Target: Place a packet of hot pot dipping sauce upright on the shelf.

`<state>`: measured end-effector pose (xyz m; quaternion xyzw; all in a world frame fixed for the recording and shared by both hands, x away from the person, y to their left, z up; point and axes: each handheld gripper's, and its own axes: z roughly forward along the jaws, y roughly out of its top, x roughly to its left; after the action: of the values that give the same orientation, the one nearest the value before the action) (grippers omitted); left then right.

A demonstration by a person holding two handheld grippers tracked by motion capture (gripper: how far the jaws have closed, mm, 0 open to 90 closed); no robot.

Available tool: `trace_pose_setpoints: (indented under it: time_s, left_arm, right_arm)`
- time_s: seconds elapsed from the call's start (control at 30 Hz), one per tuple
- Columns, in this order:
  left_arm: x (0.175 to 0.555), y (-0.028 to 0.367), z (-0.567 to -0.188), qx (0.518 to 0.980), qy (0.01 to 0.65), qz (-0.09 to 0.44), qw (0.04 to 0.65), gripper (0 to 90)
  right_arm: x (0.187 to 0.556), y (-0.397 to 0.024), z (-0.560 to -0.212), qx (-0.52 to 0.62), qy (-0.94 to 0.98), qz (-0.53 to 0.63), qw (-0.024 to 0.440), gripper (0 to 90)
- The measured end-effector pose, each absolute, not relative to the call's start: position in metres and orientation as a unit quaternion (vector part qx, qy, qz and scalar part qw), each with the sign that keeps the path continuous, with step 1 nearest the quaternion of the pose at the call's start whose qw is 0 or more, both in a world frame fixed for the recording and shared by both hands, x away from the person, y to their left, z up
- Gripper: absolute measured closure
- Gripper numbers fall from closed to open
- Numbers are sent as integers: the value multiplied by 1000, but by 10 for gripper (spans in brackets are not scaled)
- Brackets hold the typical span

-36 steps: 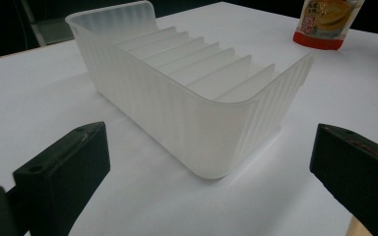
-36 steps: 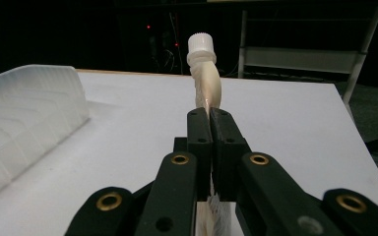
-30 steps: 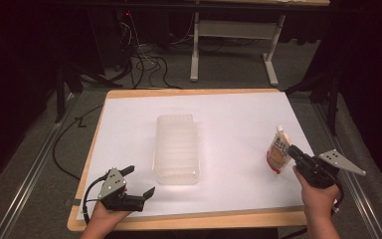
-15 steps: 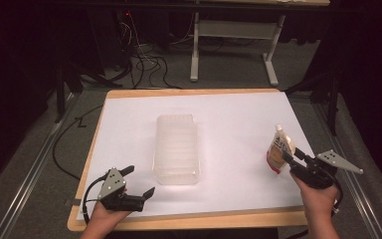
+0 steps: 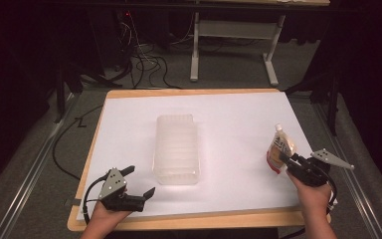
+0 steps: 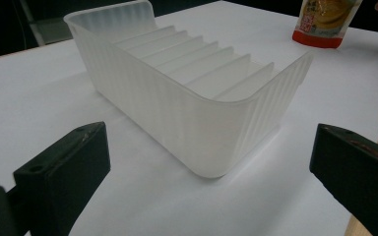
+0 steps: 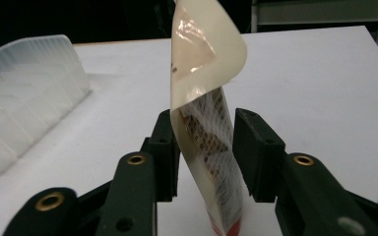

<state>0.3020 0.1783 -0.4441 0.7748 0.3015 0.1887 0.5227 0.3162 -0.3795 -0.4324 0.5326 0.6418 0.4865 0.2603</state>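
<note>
A spouted food pouch [image 5: 280,151] with a red base stands upright at the table's right side. My right gripper [image 5: 284,160] has its jaws on either side of the pouch [image 7: 206,142], and both pads touch its flat sides. The pouch's base is still on the white table sheet. A clear ribbed plastic bin [image 5: 175,148] with several dividers lies empty in the middle of the table. My left gripper [image 5: 140,182] rests near the front left edge, open and holding nothing, with its jaws pointing at the bin's [image 6: 192,93] near corner.
The white sheet [image 5: 229,119] covers a wood-edged table [image 5: 189,221]. A cable [image 5: 67,139] trails off the left side. Beyond the far edge there are table legs and wires on a grey floor. The pouch [image 6: 325,22] shows past the bin in the left gripper view.
My right gripper has moved a little forward to the pouch and its jaws now sit around it. The pouch, the bin and the left gripper have stayed where they were.
</note>
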Motion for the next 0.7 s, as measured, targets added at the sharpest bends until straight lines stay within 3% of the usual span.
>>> trace_pose_setpoints:
  time_s: [0.27,0.43,0.7]
  left_arm:
    - [302,179,-444,775,301,190,522,23]
    - [302,179,-444,776,299,190,522,24]
    - [301,179,-443,776,299,191,521,24]
  right_arm:
    - [319,-381,-433,523,649,479,275,779]
    - [319,-381,-431,513,648,484,286,797]
    - [320,-385,-431,517,647,493,266,857]
